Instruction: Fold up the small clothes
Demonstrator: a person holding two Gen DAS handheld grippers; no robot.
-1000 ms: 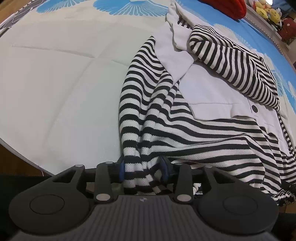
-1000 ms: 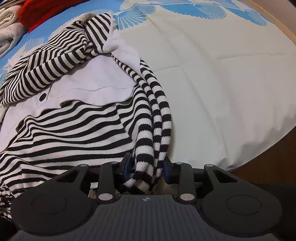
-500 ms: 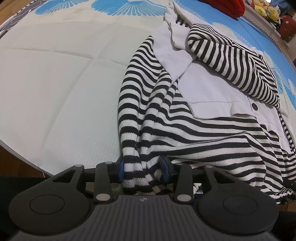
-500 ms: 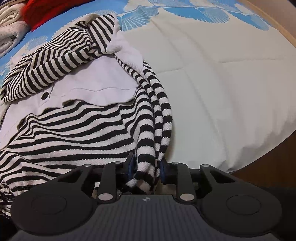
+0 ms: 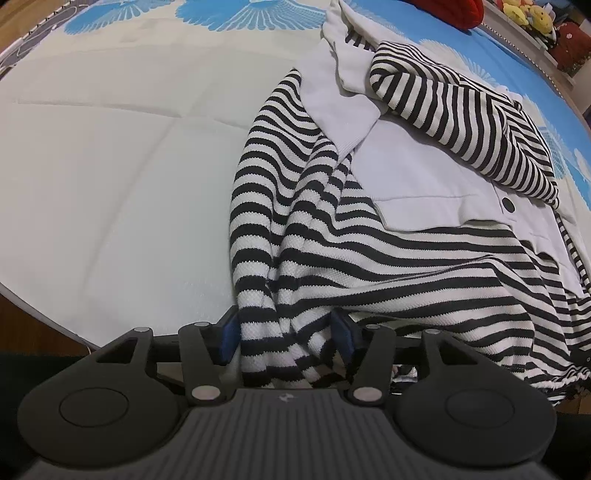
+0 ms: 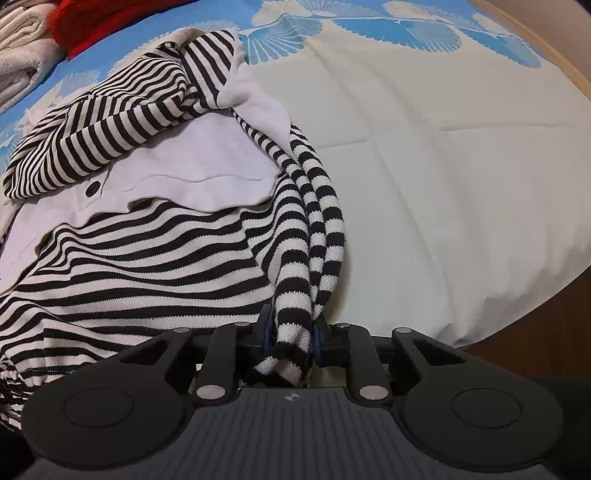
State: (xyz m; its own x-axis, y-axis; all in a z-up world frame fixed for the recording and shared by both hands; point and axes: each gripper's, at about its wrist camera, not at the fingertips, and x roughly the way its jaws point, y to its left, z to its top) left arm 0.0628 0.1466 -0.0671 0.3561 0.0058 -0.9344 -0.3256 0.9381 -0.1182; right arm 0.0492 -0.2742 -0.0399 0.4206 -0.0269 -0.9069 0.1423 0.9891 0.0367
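Note:
A black-and-white striped garment (image 5: 369, 258) with a white pocket panel (image 5: 424, 184) and a dark button (image 5: 508, 204) lies spread on the bed. In the left wrist view its near hem sits between the blue pads of my left gripper (image 5: 284, 332). Those jaws are opening and the cloth hangs loosely between them. In the right wrist view the same garment (image 6: 147, 266) has a bunched striped edge running down into my right gripper (image 6: 292, 334). Its jaws are closing and pinch the cloth tightly.
The pale bed sheet (image 5: 110, 166) with blue fan prints carries the garment. Its near edge drops to wooden floor (image 6: 535, 314). A red item (image 6: 85, 26) and folded towels (image 6: 22, 48) lie at the far side, with stuffed toys (image 5: 528, 14) beyond.
The left jaws have spread wider around the hem. The right jaws have narrowed onto the bunched striped edge. Neither hand has shifted.

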